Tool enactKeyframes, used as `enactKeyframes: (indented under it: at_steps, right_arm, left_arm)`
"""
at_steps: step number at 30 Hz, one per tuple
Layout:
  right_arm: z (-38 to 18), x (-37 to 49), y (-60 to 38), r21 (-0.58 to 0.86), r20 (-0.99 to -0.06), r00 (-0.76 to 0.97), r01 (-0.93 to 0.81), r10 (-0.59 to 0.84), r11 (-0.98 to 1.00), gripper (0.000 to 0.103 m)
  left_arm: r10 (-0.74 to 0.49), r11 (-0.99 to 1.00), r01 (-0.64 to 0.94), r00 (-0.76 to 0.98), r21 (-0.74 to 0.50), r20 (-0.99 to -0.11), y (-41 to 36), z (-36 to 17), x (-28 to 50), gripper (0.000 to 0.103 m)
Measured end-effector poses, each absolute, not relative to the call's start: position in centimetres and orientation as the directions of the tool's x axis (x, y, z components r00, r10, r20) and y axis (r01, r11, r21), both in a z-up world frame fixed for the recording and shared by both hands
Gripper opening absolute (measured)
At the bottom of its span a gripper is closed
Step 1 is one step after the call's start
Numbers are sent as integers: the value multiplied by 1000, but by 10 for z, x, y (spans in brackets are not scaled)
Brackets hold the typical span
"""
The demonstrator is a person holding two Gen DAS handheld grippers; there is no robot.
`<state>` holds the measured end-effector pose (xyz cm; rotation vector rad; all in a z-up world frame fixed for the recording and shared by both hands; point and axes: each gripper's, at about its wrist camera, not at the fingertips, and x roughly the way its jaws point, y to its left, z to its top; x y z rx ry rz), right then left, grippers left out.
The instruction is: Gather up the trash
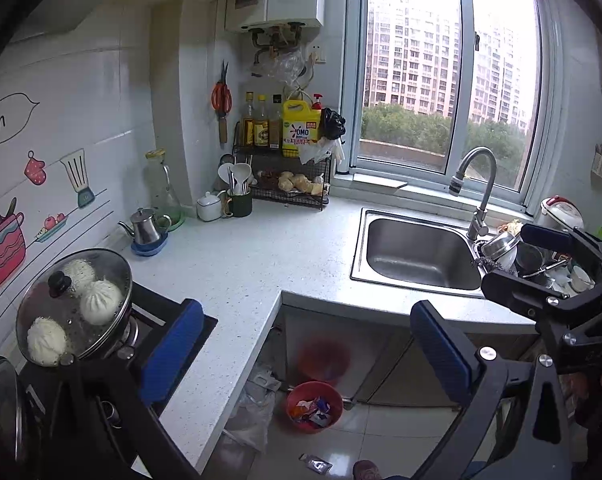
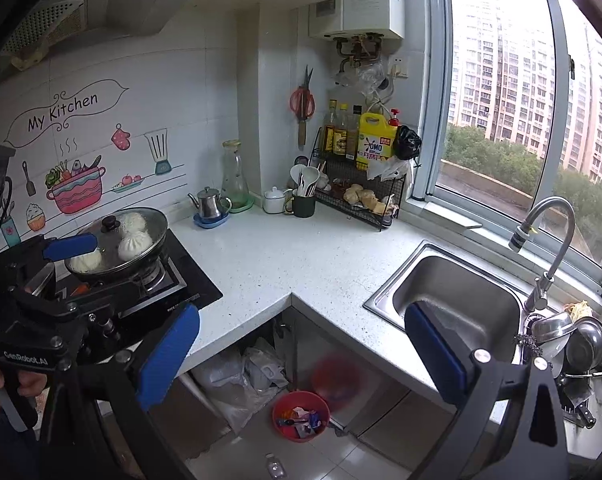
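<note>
Both grippers hang above the table (image 1: 237,272) with fingers spread wide, holding nothing: left gripper (image 1: 307,354), right gripper (image 2: 301,352). The red trash bin (image 1: 315,406) sits on the floor at lower centre, a silver wrapper (image 1: 315,463) near it. Only the right wrist view shows a hand (image 2: 5,386) at lower left.

My bench (image 2: 285,264) lies bare between the pan (image 2: 117,244) at left and the sink (image 2: 453,300) at right; clutter lines its far edge.
</note>
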<state>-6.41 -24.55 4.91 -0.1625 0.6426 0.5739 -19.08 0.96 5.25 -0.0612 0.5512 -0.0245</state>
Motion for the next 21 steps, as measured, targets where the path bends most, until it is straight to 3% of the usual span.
enactKeyframes:
  at_steps: [21]
  right_arm:
    - [51,-70,-255,34,-635,626,-562,452,826,102]
  left_arm:
    - [-22,999,-4,838,-47,-545,-3,48,-200,103]
